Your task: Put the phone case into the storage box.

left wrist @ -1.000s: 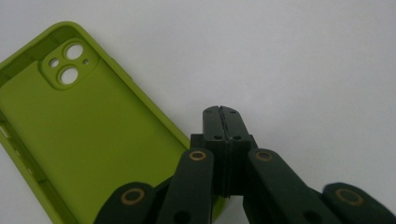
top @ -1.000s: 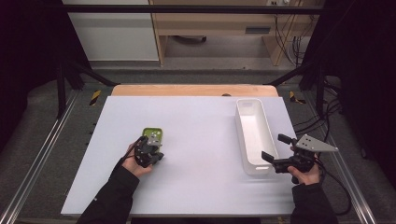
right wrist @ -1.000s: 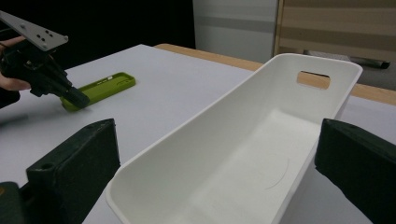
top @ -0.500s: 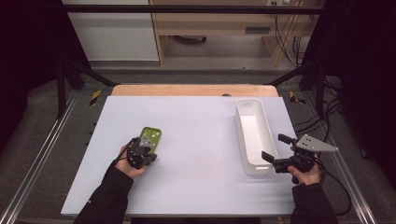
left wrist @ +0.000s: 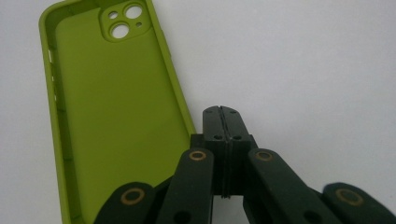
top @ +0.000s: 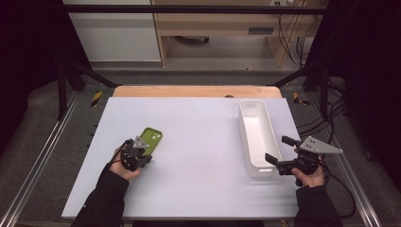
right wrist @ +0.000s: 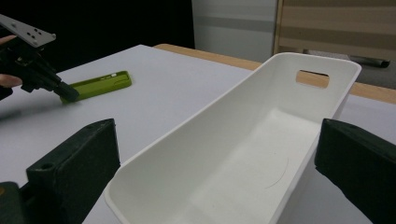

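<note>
A lime-green phone case [top: 152,137] lies hollow side up on the white table, camera cutout at its far end [left wrist: 122,22]. My left gripper [left wrist: 223,112] is shut, its jaws pressed together with nothing between them, right beside the case's long edge near its near end; its tip [top: 144,151] rests at the case. From the right gripper view the same left gripper [right wrist: 63,91] touches the case [right wrist: 100,84]. My right gripper [top: 276,148] stands open, one jaw on either side of the near end of a white bin [right wrist: 233,88].
The long white bin [top: 255,102] is empty and has a handle slot [right wrist: 313,78] in its far wall. It sits at the right of the white tabletop [top: 198,123]. A wooden strip [top: 189,91] runs along the table's far edge.
My left gripper has drawn back toward the person and a little left, uncovering more of the green case. The right gripper and the bin have stayed put.
</note>
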`<state>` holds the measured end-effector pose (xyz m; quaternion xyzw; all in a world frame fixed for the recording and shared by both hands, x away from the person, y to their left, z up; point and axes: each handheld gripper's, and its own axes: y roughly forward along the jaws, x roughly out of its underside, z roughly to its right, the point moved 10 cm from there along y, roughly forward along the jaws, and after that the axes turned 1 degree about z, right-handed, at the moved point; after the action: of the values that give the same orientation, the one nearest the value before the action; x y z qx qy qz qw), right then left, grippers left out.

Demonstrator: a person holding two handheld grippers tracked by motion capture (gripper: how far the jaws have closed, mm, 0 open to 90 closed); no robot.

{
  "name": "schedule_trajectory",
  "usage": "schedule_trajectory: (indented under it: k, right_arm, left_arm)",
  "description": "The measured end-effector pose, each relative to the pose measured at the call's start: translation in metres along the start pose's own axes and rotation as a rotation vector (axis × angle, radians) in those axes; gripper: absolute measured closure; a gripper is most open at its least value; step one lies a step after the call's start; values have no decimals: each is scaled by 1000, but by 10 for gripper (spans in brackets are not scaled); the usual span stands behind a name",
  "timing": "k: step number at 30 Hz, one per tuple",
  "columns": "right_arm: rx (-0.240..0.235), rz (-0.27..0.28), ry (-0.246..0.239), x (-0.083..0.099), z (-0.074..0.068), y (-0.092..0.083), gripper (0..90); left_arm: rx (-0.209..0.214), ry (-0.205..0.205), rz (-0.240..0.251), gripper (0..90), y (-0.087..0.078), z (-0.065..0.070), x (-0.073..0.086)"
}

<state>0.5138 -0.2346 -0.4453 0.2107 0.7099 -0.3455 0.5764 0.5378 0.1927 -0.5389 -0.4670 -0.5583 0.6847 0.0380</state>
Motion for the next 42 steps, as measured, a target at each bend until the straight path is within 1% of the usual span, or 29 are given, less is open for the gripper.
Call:
schedule_trajectory:
  k: [3, 5, 6, 8, 12, 15, 17, 18, 19, 20, 21, 23, 24, 25, 26, 27, 28, 29, 30, 31, 32, 33, 34, 35, 36, 37, 38, 41, 42]
  right_arm:
    - [-1, 1, 1, 0, 0, 0, 5]
    - [-2, 0, 1, 0, 0, 0, 5]
    - [-6, 1, 1, 0, -1, 0, 5]
    - [-4, 2, 0, 0, -1, 0, 5]
    - [-4, 5, -2, -1, 0, 0, 5]
    - [-4, 5, 2, -1, 0, 0, 5]
    - [-5, 5, 1, -1, -1, -1, 5]
    - [-3, 5, 0, -1, 0, -1, 5]
    - [-3, 5, 0, -1, 0, -1, 5]
    - [-3, 8, 0, -1, 0, -1, 5]
    - [-3, 8, 0, -1, 0, -1, 5]
    - [-4, 10, 2, -2, -1, -1, 5]
    - [-4, 10, 2, -2, -1, -1, 5]
    - [-5, 9, 4, -2, -1, -2, 5]
    - [-5, 10, 3, -2, -1, -2, 5]
    - [-4, 13, 3, -3, 0, -2, 5]
    - [-4, 13, 3, -3, 0, -2, 5]
    - [-4, 14, 2, -3, 0, -2, 5]
    - [-3, 13, 3, -2, 0, -2, 5]
    - [-4, 12, 3, -2, 0, -2, 5]
    - [-3, 13, 4, -3, 0, -2, 5]
    - [-3, 13, 4, -3, 0, -2, 5]
    - [-3, 13, 0, -3, 0, -2, 5]
    - [-3, 13, 0, -3, 0, -2, 5]
    - [-3, 12, 2, -2, 0, -3, 5]
    - [-3, 12, 2, -2, 0, -3, 5]
    - [-4, 12, 4, -3, 0, -3, 5]
    - [-2, 11, 3, -2, 0, -3, 5]
    - [-5, 9, 5, -2, 0, -2, 5]
  left_arm:
    - [-2, -1, 3, 900, 0, 0, -1]
    - [7, -16, 23, 900, -2, 0, -3]
    - [7, -16, 23, 900, -2, 0, -3]
    - [19, -28, 47, 899, -5, 1, -6]
    - [44, -42, 113, 827, -13, 3, -15]
    - [43, -44, 136, 802, -16, 3, -19]
    - [42, -57, 163, 735, -19, 2, -22]
    - [41, -67, 187, 700, -23, 1, -26]
    - [41, -67, 187, 668, -23, 1, -26]
    - [40, -77, 208, 632, -28, 1, -29]
    - [40, -77, 208, 588, -28, 1, -29]
    - [51, -105, 242, 537, -36, 0, -35]
    - [51, -105, 242, 500, -36, 0, -35]
    - [53, -105, 252, 500, -39, 0, -36]
    - [57, -110, 265, 472, -41, 0, -38]
    - [59, -110, 283, 417, -46, 0, -41]
    - [59, -110, 283, 381, -46, 0, -41]
    - [57, -111, 293, 381, -48, -1, -43]
    - [55, -110, 310, 323, -52, -2, -45]
    - [55, -110, 310, 295, -52, -2, -45]
    - [53, -107, 321, 268, -54, -2, -47]
    - [51, -107, 326, 268, -55, -3, -48]
    - [51, -107, 329, 216, -57, -4, -49]
    - [53, -110, 336, 216, -58, -4, -50]
    - [54, -113, 342, 178, -60, -4, -51]
    - [56, -115, 346, 178, -61, -5, -51]
    - [62, -121, 359, 146, -64, -6, -53]
    - [68, -125, 372, 123, -67, -7, -54]
    - [72, -129, 382, 96, -69, -8, -56]
